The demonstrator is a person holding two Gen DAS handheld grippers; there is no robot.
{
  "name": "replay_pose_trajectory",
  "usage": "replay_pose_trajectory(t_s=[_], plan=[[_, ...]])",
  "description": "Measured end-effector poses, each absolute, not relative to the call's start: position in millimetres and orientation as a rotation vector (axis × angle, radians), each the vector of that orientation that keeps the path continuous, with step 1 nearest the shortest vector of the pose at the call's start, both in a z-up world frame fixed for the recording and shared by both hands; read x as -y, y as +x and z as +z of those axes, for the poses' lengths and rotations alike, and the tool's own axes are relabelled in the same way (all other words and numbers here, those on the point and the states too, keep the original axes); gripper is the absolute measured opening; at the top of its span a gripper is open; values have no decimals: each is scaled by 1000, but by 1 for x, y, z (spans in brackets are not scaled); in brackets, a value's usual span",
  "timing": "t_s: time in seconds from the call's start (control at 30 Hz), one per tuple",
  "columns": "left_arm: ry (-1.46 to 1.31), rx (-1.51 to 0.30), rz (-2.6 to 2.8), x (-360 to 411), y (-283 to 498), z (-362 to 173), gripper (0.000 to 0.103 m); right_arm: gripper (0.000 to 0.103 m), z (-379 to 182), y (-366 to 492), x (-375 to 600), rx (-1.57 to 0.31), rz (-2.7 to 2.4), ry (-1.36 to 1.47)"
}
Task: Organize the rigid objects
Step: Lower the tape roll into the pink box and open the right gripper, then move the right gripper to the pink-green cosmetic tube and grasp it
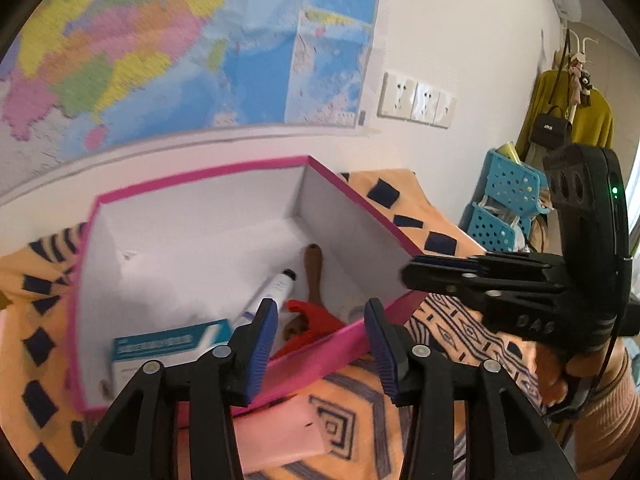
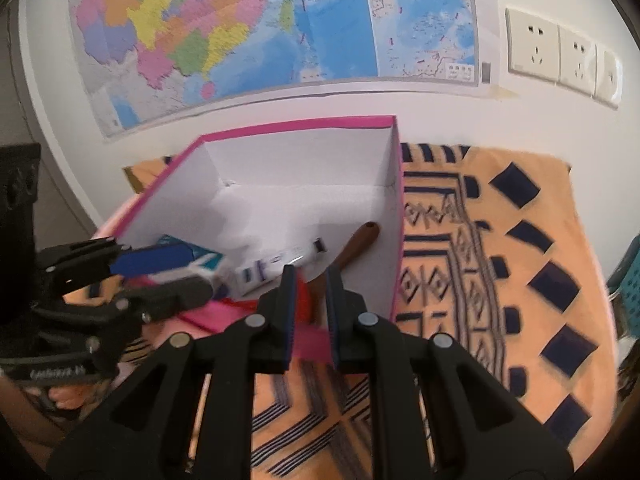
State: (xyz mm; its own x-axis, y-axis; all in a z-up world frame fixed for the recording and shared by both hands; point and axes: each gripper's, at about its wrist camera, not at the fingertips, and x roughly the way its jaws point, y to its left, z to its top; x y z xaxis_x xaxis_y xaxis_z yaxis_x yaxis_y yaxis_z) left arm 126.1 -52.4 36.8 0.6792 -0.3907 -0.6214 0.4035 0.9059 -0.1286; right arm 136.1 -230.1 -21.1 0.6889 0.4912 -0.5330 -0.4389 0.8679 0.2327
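Observation:
A pink box (image 1: 392,232) with a white inside stands open on the orange patterned cloth (image 1: 460,332). In it lie a teal and white carton (image 1: 160,346), a white tube (image 1: 272,290), a brown wooden-handled tool (image 1: 314,272) and a red object (image 1: 316,316). My left gripper (image 1: 322,344) is open and empty over the box's near wall. My right gripper (image 2: 311,308) hovers at the near edge of the box (image 2: 400,216), jaws a narrow gap apart with nothing between them. The carton (image 2: 208,260), tube (image 2: 276,266) and handle (image 2: 360,242) show there too.
A pink flat object (image 1: 280,436) lies on the cloth in front of the box. Blue perforated baskets (image 1: 508,200) stand at the right. A map (image 2: 260,32) and wall sockets (image 2: 560,52) are behind. The cloth (image 2: 520,280) stretches right of the box.

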Motion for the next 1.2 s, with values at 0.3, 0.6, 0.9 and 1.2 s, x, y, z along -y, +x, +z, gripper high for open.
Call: replay_pose_trajectory(t_s=[0.3, 0.6, 0.9, 1.2], plan=[[3, -700, -377, 2, 85, 33, 50, 17, -30, 86, 243, -631, 599, 97], [-32, -821, -319, -19, 64, -10, 50, 19, -69, 54, 242, -754, 711, 169], [-92, -902, -294, -32, 49, -38, 50, 20, -114, 30, 215, -921, 839, 212], [-132, -947, -324, -36, 44, -49, 52, 28, -137, 11, 186, -1021, 920, 202]])
